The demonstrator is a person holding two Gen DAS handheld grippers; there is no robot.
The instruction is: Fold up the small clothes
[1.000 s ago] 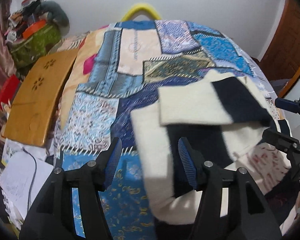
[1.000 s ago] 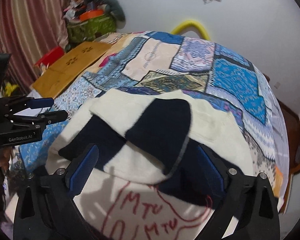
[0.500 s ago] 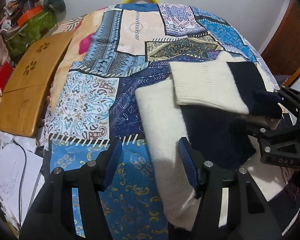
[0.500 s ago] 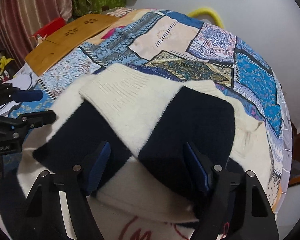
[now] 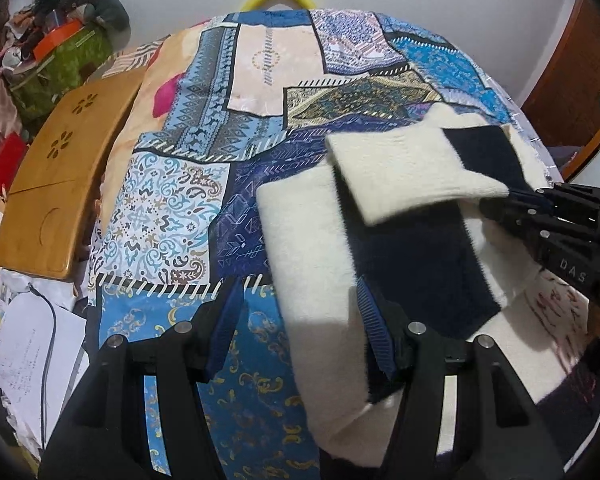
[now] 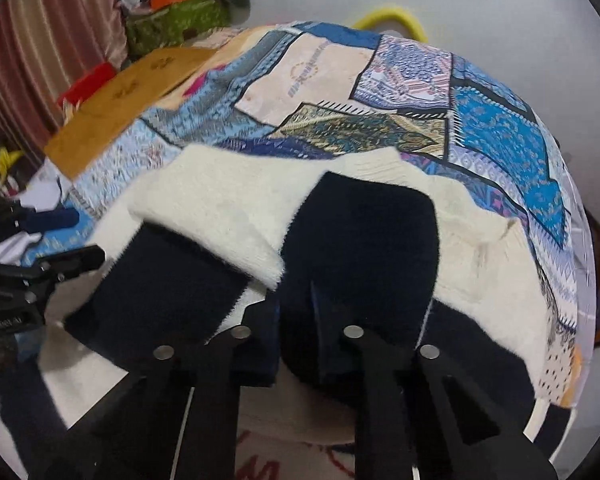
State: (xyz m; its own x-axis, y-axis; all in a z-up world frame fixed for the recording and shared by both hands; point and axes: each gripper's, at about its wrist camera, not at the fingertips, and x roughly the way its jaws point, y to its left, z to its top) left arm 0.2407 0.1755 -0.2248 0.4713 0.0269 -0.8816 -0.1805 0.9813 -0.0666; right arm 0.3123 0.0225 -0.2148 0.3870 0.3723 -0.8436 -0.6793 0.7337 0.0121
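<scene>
The fold is judged to be partly done. A cream and navy sweater (image 5: pixel 384 248) is laid on the patchwork bedspread (image 5: pixel 204 184) near the bed's near right corner, and 1 sleeve (image 5: pixel 416 168) has already been brought across the body. The other sleeve cannot be made out, and the final halving of the body is not yet seen, so those steps appear to be left.

The right gripper (image 6: pixel 296 316) has just been closing, and its fingers are now pinched together on the navy part of the folded sleeve. The left gripper (image 5: pixel 300 328) is held half open above the sweater's cream left edge, with nothing gripped.

As for containers, a green box (image 5: pixel 56 68) stands beyond the bed's far left corner, piled with mixed items; what they are cannot be told.
</scene>
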